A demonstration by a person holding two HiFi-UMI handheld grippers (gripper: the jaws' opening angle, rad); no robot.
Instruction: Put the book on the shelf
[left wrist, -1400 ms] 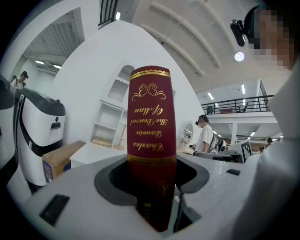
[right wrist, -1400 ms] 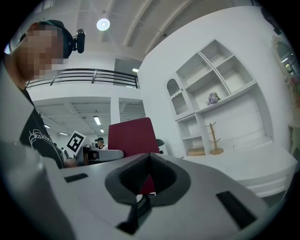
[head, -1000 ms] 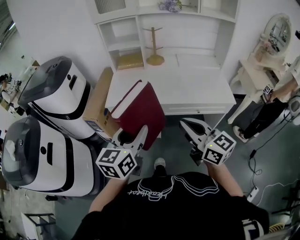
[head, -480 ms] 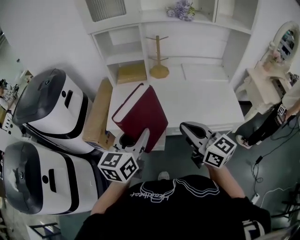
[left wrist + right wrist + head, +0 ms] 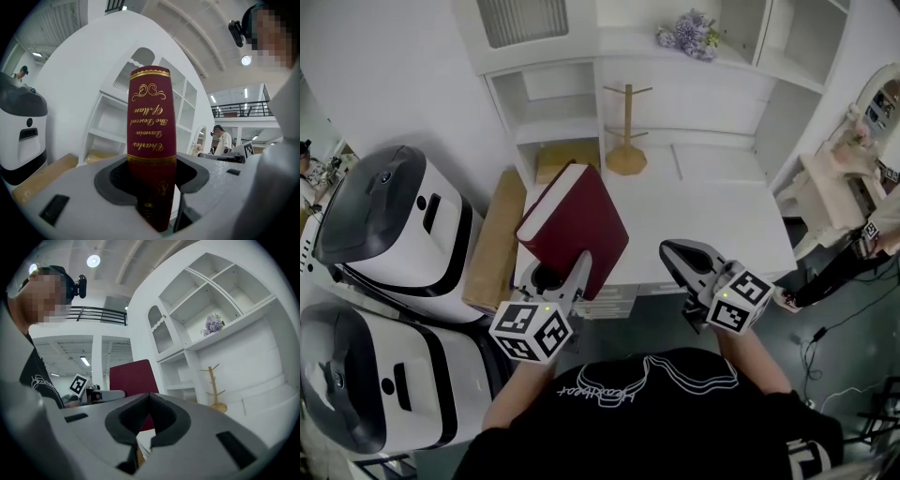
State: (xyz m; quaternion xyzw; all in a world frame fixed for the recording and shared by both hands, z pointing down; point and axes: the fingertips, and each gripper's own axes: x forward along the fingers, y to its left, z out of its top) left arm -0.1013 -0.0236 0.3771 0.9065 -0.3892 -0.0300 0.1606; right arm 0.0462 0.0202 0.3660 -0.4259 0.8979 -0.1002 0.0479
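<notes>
Clamped on book (image 5: 577, 220), low at spine, with left gripper (image 5: 565, 277); nothing in right gripper (image 5: 670, 251), jaws together. Carry far toward shelf (image 5: 546, 131), keep upright. Probably tilt to fit bay, hard to judge from here.

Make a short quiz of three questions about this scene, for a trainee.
1. True or false: the right gripper is shut and empty.
2. The left gripper is shut on: A. the book; B. the wooden stand; C. nothing.
3. Fill in (above or below): the flowers sit on a shelf ___ the wooden stand.

Key: 1 true; 2 A; 3 above.
</notes>
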